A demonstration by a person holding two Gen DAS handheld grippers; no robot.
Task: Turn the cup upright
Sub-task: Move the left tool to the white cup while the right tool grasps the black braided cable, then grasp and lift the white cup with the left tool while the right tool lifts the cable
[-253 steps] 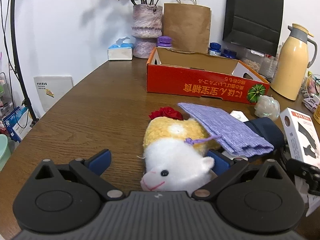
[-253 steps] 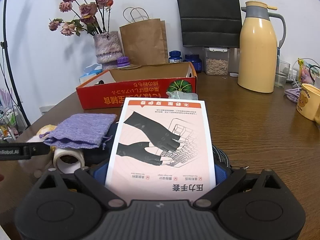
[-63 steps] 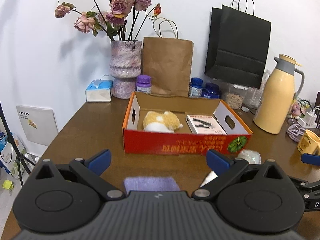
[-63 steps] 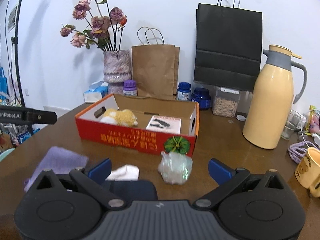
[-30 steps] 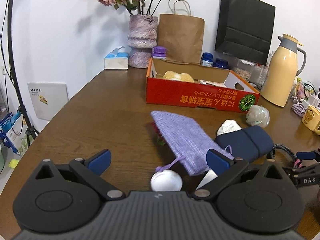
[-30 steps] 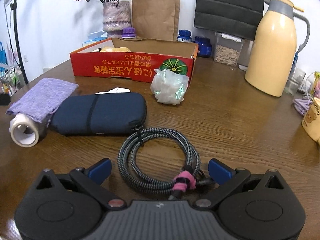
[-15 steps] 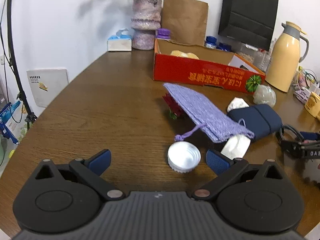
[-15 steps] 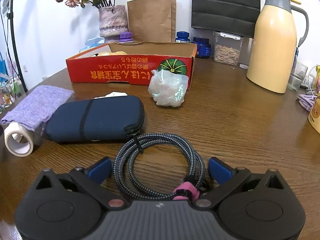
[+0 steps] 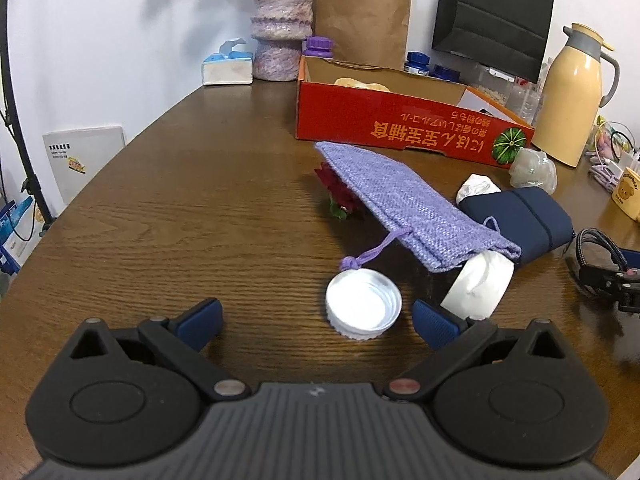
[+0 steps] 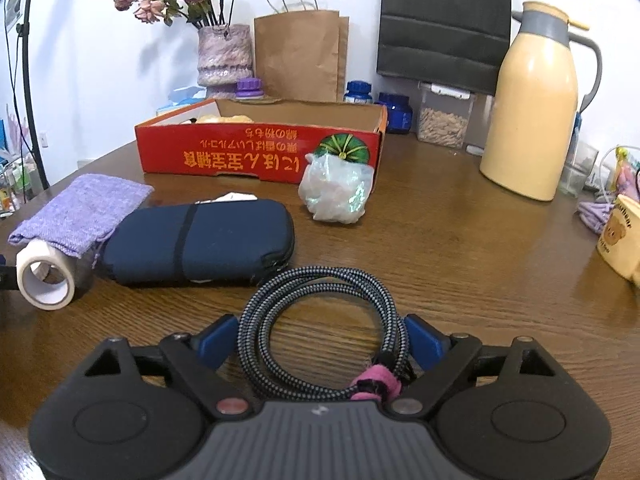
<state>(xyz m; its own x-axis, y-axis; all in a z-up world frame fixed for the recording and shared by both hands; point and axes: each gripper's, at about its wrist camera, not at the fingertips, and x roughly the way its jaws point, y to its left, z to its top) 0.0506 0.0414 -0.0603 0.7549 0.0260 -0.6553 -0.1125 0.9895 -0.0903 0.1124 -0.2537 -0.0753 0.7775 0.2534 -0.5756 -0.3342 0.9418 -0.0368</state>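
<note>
A yellow mug with a bear print stands at the table's far right edge, partly cut off; it shows small in the left wrist view as the mug. I cannot tell which way up it sits. My left gripper is open and low over the table. A white bottle cap lies hollow side up between its fingers, nearer the right one. My right gripper is open, its blue pads flanking a coiled braided cable with a pink tie. Both grippers are far left of the mug.
A red cardboard box sits mid-table with a cream thermos to its right. A navy case, purple pouch, tape roll and crumpled plastic lie in front. Vase and paper bags line the back wall.
Both grippers have edged forward and lower. The cap now lies between the left fingers, and the cable coil sits deeper between the right fingers. Nothing was taken hold of.
</note>
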